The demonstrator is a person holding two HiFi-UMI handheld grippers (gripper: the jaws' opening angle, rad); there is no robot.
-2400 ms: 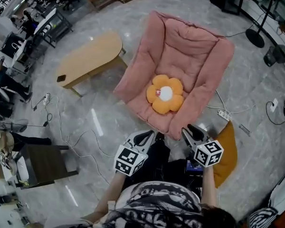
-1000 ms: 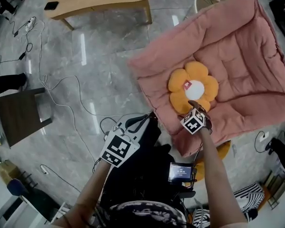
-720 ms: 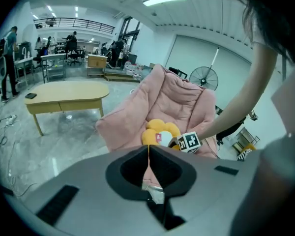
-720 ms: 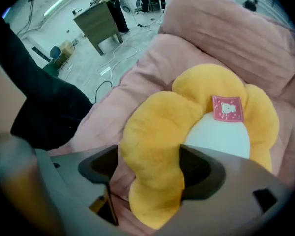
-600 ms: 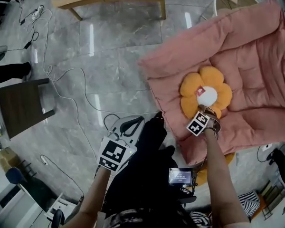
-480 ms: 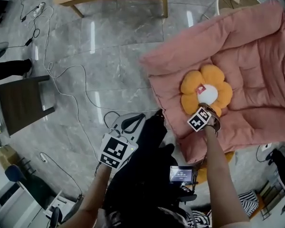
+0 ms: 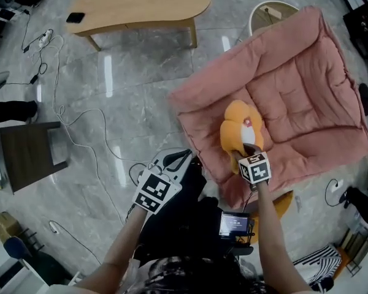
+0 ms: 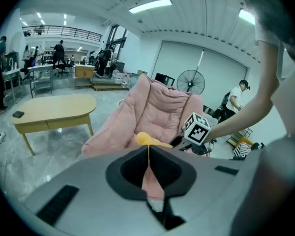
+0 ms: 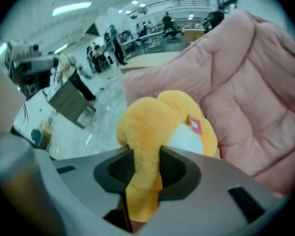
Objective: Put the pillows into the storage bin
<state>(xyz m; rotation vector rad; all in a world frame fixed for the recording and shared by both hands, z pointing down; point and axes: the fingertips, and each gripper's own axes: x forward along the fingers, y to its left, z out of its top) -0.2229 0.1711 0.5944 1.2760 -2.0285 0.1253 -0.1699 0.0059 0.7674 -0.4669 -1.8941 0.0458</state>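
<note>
Grey marble floor [image 7: 141,97] (loose cables [image 7: 80,133])

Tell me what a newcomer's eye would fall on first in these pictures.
The orange flower pillow stands out first. The right gripper, whose jaws have just been closing, pinches one of its petals over the front edge of the big pink padded lounger at the right of the head view. Next comes the pale wooden table, on the grey marble floor at upper left.
</note>
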